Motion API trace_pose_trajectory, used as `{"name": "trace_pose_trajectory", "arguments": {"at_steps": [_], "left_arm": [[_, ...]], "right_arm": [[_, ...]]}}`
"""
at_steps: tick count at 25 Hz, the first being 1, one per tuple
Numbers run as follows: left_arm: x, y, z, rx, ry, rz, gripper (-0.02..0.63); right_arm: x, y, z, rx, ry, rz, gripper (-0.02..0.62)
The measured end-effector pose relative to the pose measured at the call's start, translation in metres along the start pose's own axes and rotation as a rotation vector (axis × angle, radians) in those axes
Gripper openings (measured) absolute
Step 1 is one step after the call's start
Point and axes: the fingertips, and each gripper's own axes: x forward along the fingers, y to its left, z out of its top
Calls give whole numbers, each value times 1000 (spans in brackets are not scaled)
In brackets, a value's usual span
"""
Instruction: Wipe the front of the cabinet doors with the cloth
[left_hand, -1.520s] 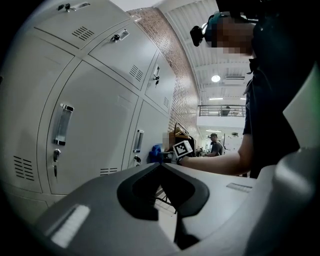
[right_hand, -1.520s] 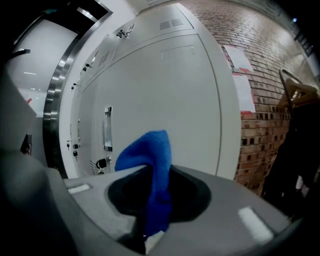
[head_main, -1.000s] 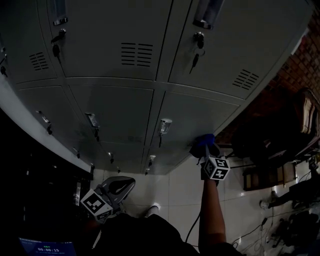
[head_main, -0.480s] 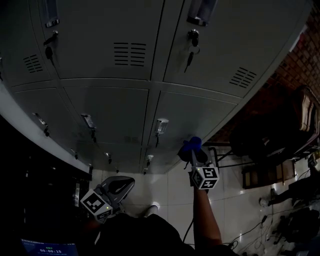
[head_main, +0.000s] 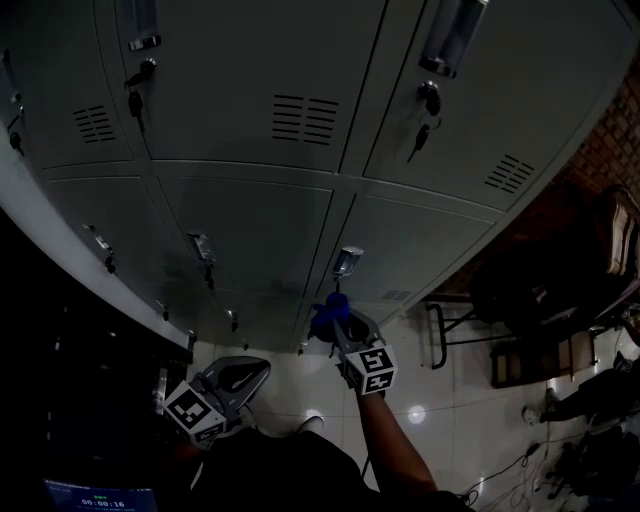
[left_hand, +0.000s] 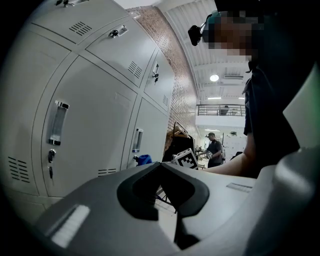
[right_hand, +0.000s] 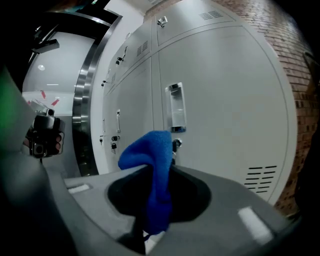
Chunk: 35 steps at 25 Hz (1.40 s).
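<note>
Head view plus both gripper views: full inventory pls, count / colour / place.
cabinet doors: grid of several, grey, filling the upper head view
door handles: several, metal, near door edges
keys: a few, dark, hanging from locks
cloth: one, blue, near a lower door handle
brick wall: one, reddish, right of the cabinet
floor: pale glossy tiles, below
bystander: one, far background
left gripper: shut, empty, low left
right gripper: shut on the cloth
</note>
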Motion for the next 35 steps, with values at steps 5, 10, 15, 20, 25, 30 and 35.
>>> {"name": "trace_pose_trajectory", "arguments": {"at_steps": [5,10,15,20,25,30,35], "left_arm": [[-17,14,0,-3,0,28,0],[-29,25,2,-3,-7,45,0],[-33,33,0,-12,-4,60,0],[-26,33,0,-11,-4,45,0],[-15,30,-1,-10,7,33,0],[2,20,1,1,9,3,0],[16,14,3,12,11,-9,0]], "right_arm": [[31,23,-1,-13,25,45,74],[48,18,-3,1,39,24,74],[57,-3,-17,31,69,-27,74],[52,-35,-26,47,89,-104,74],[38,-60,-28,33,90,-140,74],[15,-92,-34,47,87,-200,74],[-7,-126,-39,54,91,-251,74]]}}
